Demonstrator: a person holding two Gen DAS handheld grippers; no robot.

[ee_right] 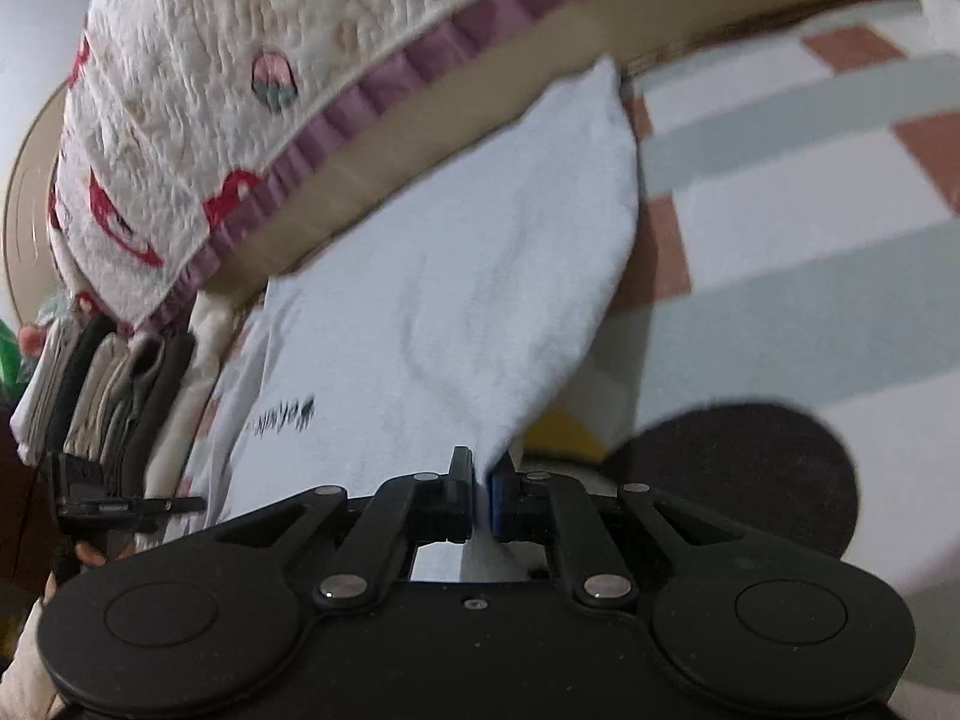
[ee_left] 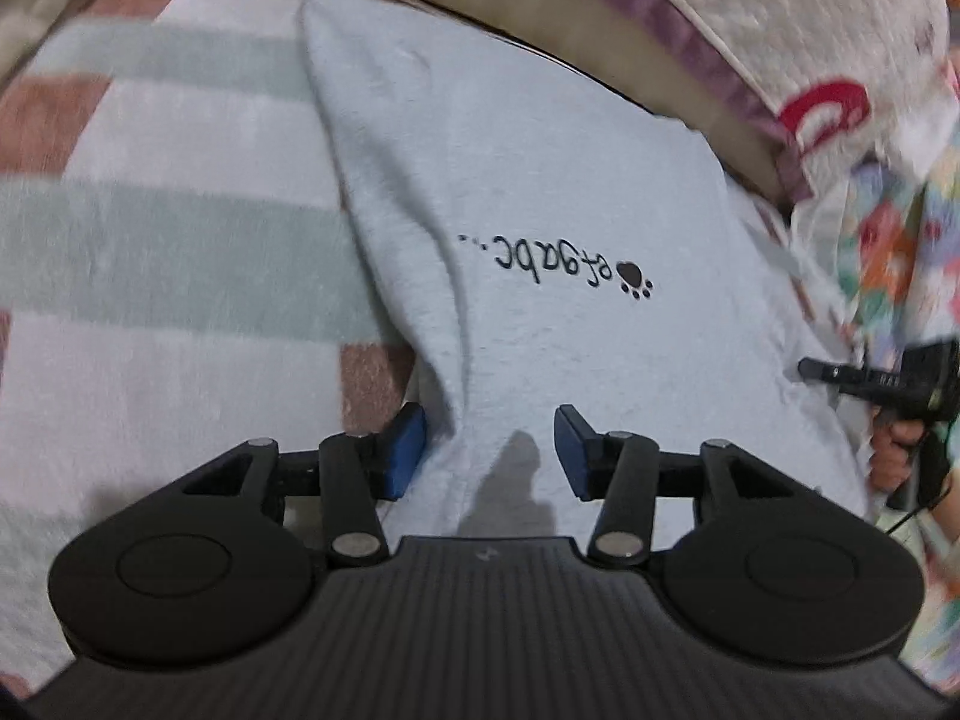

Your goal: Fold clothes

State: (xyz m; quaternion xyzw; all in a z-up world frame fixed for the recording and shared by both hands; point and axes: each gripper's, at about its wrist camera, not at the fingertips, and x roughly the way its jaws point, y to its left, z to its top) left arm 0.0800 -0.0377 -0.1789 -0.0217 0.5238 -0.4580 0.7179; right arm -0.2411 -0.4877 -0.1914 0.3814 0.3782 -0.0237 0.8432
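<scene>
Pale blue garment [ee_left: 540, 192] spread on checked blanket [ee_left: 150, 252] along bed-side edge. Right gripper [ee_right: 479, 495] clamped on raised corner; left gripper [ee_left: 489, 450] held apart over near hem. Fold judged mid-way; hem grip needed next.

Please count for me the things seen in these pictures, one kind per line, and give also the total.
tongs: 2, the left tongs and the right tongs
light blue garment: 1
stack of folded clothes: 1
quilt: 1
checked rug: 1
round dark mat: 1
total: 7
</scene>
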